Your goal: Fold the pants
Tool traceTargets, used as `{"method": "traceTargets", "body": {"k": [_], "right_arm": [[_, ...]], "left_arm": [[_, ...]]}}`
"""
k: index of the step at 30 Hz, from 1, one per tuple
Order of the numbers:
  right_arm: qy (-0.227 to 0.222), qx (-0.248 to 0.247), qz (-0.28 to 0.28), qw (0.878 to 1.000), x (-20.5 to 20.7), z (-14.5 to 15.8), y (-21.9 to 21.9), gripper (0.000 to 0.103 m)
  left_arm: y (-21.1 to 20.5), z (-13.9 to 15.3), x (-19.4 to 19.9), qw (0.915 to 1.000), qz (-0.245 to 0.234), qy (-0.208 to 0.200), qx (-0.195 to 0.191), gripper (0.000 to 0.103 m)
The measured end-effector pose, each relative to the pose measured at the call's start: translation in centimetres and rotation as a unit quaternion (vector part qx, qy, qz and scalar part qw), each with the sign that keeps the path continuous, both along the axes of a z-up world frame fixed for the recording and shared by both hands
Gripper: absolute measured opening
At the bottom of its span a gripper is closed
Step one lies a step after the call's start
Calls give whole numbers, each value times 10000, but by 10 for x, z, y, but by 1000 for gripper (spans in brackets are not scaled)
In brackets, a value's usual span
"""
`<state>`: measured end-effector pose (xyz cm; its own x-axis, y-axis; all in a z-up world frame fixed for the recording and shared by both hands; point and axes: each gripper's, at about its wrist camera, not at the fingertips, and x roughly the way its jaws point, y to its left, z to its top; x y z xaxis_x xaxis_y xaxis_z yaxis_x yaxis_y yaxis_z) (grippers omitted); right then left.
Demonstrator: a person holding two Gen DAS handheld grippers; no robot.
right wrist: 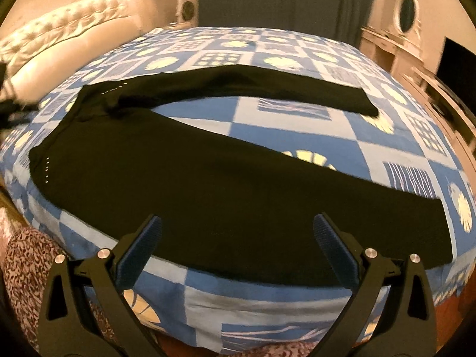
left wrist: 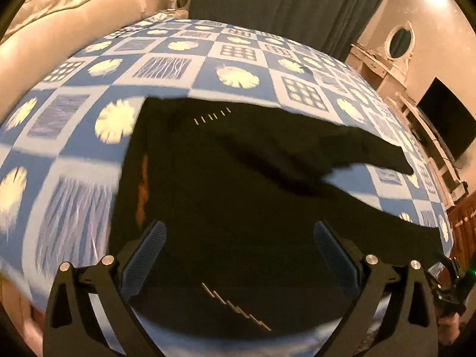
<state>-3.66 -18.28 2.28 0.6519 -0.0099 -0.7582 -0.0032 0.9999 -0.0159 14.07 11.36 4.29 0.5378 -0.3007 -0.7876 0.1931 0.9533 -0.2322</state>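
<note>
Pants (right wrist: pixel 208 184) lie spread on the blue patterned bedspread (right wrist: pixel 267 303).

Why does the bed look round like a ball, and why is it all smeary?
Left wrist view: the fisheye lens bulges the bed, and its left squares are streaked with motion blur. Right wrist view: same bulge, sharper, warm yellow light; the black pants show almost no detail.
</note>
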Motion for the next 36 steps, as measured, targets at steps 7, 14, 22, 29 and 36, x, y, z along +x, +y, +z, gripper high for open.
{"method": "traceTargets", "body": {"k": [7,14,22,29,36], "right_arm": [[98,101,522,9985,41,0,21,101],[547,415,541,9962,71,-27,28,101],[596,911,1021,9888,102,-28,23,101],[240,949,2183,9710,208,22,8,101],[851,-125,2513,9641,373,3,11,101]], "left_arm": [[59,-46,127,9969,190,331,681,99],[71,-92,205,9968,3,687,414,99],[65,-100,216,9956,-316,850,231,44],[61,-97,224,9925,-373,1138,249,28],[64,-100,228,9917,-241,1260,128,27]]}}
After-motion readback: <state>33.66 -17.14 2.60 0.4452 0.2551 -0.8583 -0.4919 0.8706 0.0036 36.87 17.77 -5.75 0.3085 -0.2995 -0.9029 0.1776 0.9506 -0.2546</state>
